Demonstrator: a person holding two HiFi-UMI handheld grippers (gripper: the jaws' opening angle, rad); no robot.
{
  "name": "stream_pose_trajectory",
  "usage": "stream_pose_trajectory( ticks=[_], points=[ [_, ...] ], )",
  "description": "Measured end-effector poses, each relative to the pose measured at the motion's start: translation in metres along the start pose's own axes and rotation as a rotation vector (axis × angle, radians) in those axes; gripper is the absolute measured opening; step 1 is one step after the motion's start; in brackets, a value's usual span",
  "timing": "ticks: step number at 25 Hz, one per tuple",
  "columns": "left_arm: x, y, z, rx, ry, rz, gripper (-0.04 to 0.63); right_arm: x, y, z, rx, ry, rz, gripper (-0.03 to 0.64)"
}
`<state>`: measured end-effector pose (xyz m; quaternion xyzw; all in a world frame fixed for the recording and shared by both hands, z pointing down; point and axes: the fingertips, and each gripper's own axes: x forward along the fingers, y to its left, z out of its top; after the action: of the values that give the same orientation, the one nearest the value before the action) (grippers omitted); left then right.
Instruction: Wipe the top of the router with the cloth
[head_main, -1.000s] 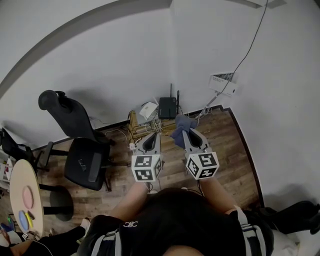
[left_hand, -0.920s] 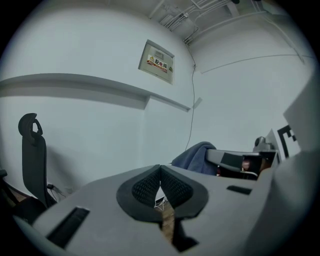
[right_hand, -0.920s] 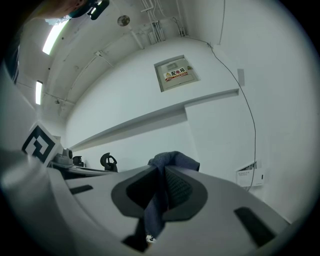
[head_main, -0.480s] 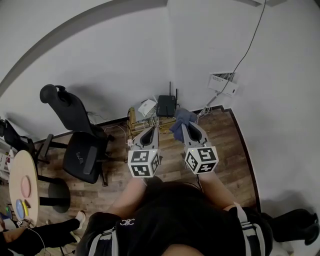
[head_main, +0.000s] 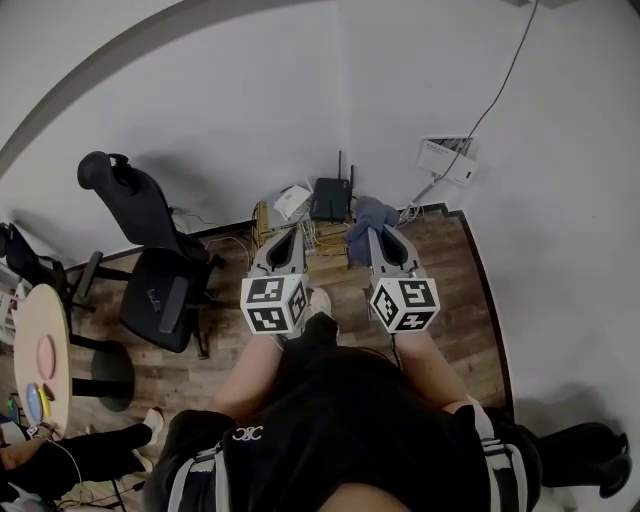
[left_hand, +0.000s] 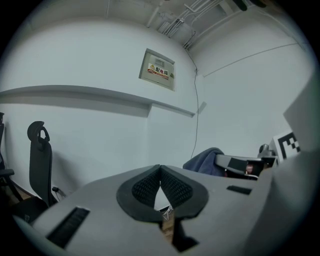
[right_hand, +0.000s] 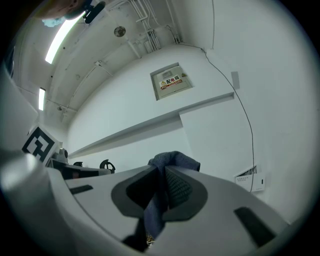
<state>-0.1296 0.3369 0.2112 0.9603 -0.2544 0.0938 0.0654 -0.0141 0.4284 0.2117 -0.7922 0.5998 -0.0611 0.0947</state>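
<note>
The router stands upright at the wood floor's far corner, antennas up. The right gripper clamps the cloth; the left gripper is closed and empty.

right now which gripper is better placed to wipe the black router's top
Right: the right gripper is shut on the blue fabric cloth, which the head view shows just beside the black box-shaped router. The left gripper is shut and empty.

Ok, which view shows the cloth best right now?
The right gripper view: the cloth, blue, sits mid-frame, pinched between the jaws of the right gripper. The head view shows it only as a small bundle beyond that gripper, near the router. The left gripper view catches just a fold of it off to the side.
</note>
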Motion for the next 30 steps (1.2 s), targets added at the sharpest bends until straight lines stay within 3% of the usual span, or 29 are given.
stream_pose_trajectory(
  ticks=[13,30],
  points=[
    [0.069,0.022,-0.015,-0.063,0.029,-0.047,0.003,0.056,-0.020,-0.016,-0.050,0.051,-0.018,0.021],
    [0.192,0.107,0.007,-0.099,0.084,-0.047,0.003,0.222,-0.040,-0.018,-0.066,0.126,0.034,0.021]
  ],
)
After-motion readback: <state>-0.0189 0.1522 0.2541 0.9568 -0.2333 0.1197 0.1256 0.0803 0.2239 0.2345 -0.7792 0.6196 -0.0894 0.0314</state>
